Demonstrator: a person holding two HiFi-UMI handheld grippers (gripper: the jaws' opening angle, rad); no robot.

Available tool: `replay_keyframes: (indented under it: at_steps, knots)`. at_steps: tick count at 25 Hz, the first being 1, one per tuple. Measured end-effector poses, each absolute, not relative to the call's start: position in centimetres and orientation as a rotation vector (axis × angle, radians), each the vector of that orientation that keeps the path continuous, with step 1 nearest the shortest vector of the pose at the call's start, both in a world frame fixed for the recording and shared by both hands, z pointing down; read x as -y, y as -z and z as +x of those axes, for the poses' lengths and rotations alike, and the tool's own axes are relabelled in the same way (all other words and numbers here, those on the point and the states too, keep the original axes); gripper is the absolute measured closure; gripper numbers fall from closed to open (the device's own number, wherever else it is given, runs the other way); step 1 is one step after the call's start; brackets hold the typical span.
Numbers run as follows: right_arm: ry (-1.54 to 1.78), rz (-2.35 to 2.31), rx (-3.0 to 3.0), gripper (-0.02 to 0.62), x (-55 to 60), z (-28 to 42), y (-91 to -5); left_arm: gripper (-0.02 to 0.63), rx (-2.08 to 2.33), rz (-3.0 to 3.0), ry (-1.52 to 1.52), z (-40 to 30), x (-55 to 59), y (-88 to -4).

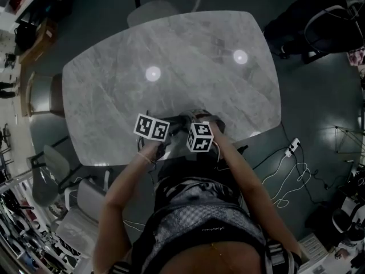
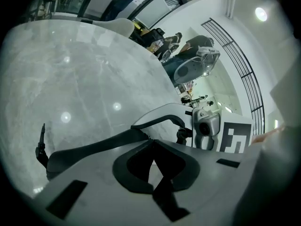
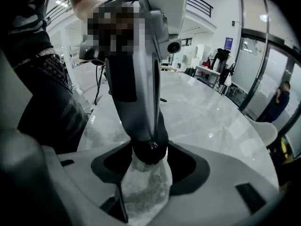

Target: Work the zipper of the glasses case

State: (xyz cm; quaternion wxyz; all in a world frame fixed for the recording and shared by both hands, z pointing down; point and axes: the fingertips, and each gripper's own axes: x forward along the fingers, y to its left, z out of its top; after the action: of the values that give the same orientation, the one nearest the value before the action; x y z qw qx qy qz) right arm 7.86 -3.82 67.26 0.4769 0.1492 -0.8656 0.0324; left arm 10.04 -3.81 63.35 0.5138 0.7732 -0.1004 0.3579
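The dark glasses case [image 1: 183, 120] lies near the front edge of the marble table [image 1: 171, 56], between my two grippers. In the right gripper view its dark rounded end [image 3: 145, 157] fills the gap between the wide-set jaws of my right gripper [image 3: 148, 150], which grip it. My left gripper [image 3: 151, 144] comes down from above with its jaws shut in a thin seam, a small metal zipper pull [image 3: 151, 146] at their tips. In the left gripper view the case [image 2: 108, 142] curves off to the left with a dark zip edge, its shell parted. The left gripper [image 2: 153, 141] is shut.
Both marker cubes hang over the table's near edge, close to the person's body. Chairs stand at the far side [image 1: 151, 10] and at the left [image 1: 51, 170]. Cables and a power strip [image 1: 293, 146] lie on the floor at the right. A person [image 3: 281, 98] stands far off.
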Motion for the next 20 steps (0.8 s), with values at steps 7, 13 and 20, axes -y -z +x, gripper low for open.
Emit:
replay_keyframes:
  at_steps: [7, 13, 20]
  knots:
    - [-0.07, 0.359, 2.141, 0.313, 3.6, 7.8, -67.5, 0.6, 0.291, 1.853, -0.986, 11.0, 3.3, -64.1]
    - [-0.059, 0.369, 2.157, 0.31, 3.6, 7.6, -67.6, 0.6, 0.319, 1.842, -1.002, 11.1, 3.3, -64.4]
    - [-0.056, 0.365, 2.173, 0.305, 3.7, 7.5, -67.8, 0.598, 0.35, 1.851, -1.063, 11.6, 3.2, -64.9]
